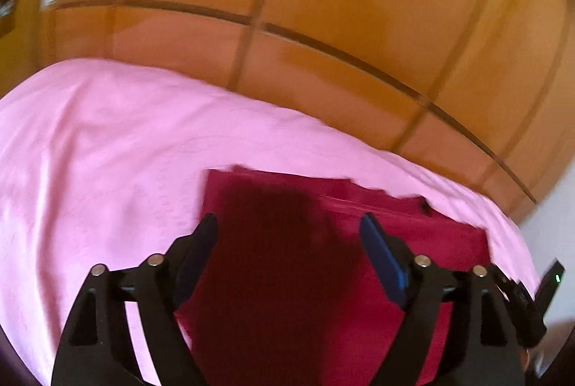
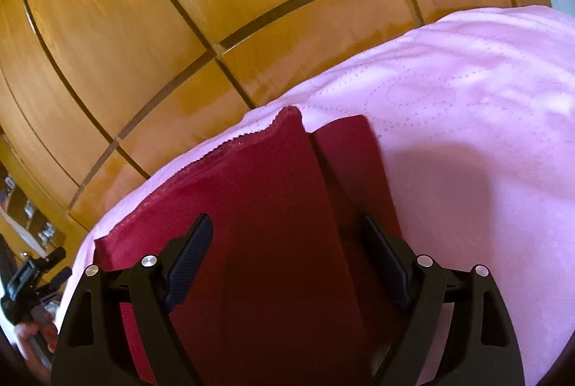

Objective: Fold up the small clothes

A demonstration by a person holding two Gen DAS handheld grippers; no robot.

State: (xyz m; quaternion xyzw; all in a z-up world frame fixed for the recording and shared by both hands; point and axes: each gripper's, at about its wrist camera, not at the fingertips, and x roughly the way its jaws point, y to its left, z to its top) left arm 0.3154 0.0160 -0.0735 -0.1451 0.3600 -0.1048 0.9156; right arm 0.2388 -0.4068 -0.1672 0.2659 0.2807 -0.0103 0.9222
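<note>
A dark red cloth (image 1: 377, 242) lies flat on a pink bedspread (image 1: 107, 152). It looks folded, with layered edges at its far side. My left gripper (image 1: 289, 224) is open and empty above the cloth. In the right wrist view the same red cloth (image 2: 269, 206) shows a fold line running away from me and a scalloped far edge. My right gripper (image 2: 287, 228) is open and empty above it. The pink bedspread (image 2: 467, 134) spreads out to the right.
A glossy wooden wardrobe (image 1: 323, 8) with dark panel lines stands behind the bed, also in the right wrist view (image 2: 143, 26). The other gripper's handle and a hand (image 2: 32, 314) show at the far left. A dark device (image 1: 550, 281) shows at the right edge.
</note>
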